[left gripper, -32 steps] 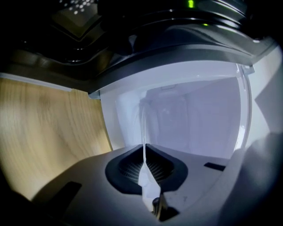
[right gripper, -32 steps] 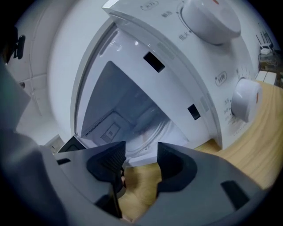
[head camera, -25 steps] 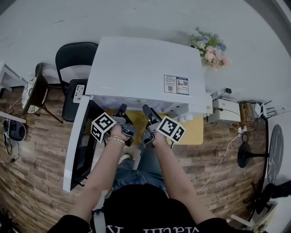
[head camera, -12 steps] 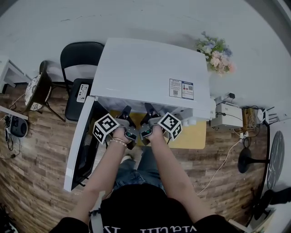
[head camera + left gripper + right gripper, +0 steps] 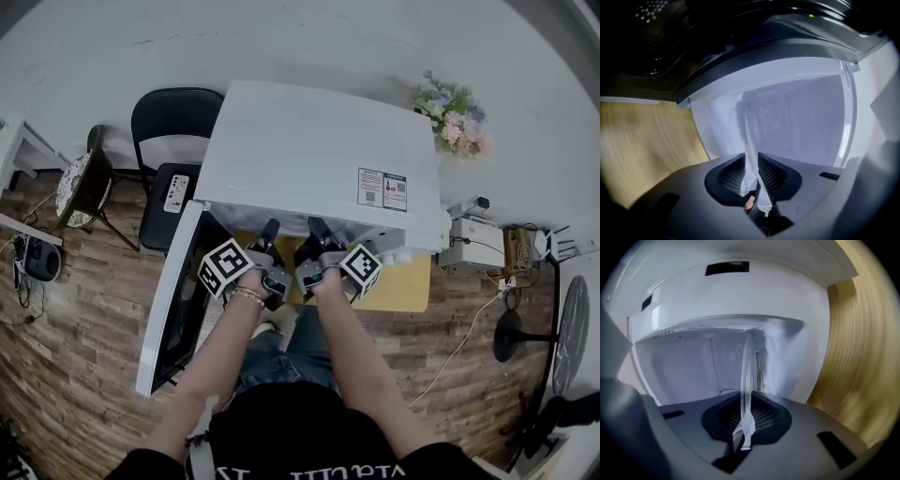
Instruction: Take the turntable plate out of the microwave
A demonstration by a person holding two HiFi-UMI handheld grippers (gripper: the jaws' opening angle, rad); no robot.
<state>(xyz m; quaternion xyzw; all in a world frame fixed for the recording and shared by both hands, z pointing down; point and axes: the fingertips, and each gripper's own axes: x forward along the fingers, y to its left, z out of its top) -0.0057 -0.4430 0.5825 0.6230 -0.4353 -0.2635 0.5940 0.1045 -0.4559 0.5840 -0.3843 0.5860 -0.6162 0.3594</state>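
The white microwave point(image 5: 319, 150) stands on a wooden table, its door point(image 5: 173, 300) swung open to the left. Both grippers reach into its cavity side by side. The clear glass turntable plate point(image 5: 749, 140) shows edge-on in the left gripper view, its rim pinched between the ribbed pads of my left gripper point(image 5: 751, 174), whose jaws have just been opening slightly. In the right gripper view the turntable plate point(image 5: 747, 376) also runs edge-on into my right gripper point(image 5: 745, 420), whose jaws have just been closing onto the rim. From the head view, the left gripper point(image 5: 272, 231) and right gripper point(image 5: 313, 229) hide the plate.
A black chair point(image 5: 169, 122) stands behind the microwave's left side with a remote-like item on its seat. Flowers point(image 5: 455, 108) sit at the back right. A white box with cables point(image 5: 478, 244) is right of the table point(image 5: 403, 277). The open door bounds the left side.
The right gripper's marker cube has rolled and shifted slightly left toward the left gripper. The left gripper has stayed in the opening. The head view has drifted a little.
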